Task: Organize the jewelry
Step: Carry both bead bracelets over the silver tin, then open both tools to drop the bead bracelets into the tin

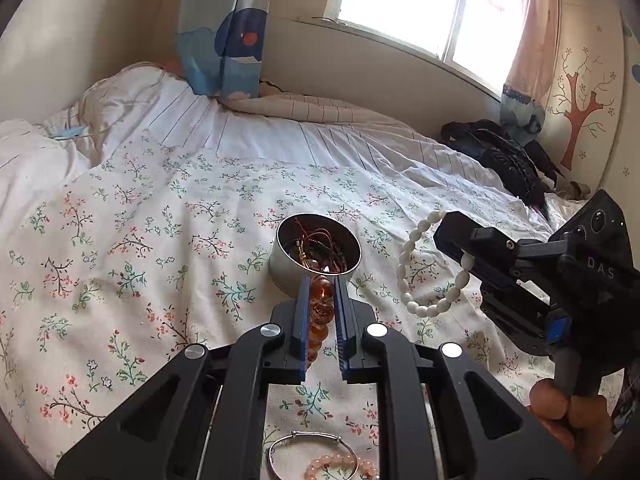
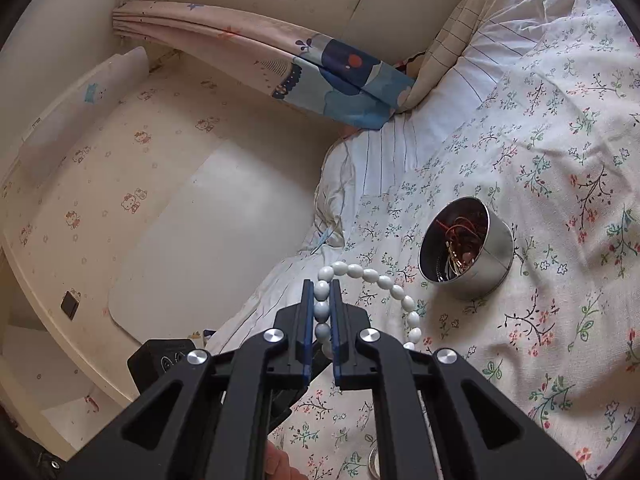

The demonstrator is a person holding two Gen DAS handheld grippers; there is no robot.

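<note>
So going left to right: your left claw (image 1: 322,308) is clamped on the amber bead bracelet (image 1: 319,312), which runs along the gap between the pads and hangs just in front of the metal tin (image 1: 280,268) on the bed (image 1: 120,220). Big glassy beads like that are probably slick and a bit heavy, so pinching across one bead, as you have it, looks right. That claw tilts down toward the tin.

Over on the right, your right claw (image 2: 322,308) is clenched on the white bead bracelet (image 2: 384,280), which loops out sideways in the air, well above the sheet. It seems light and floppy on its string, so it'll swing. That claw points about level, with your hand (image 1: 568,420) gripping the handle.
</note>
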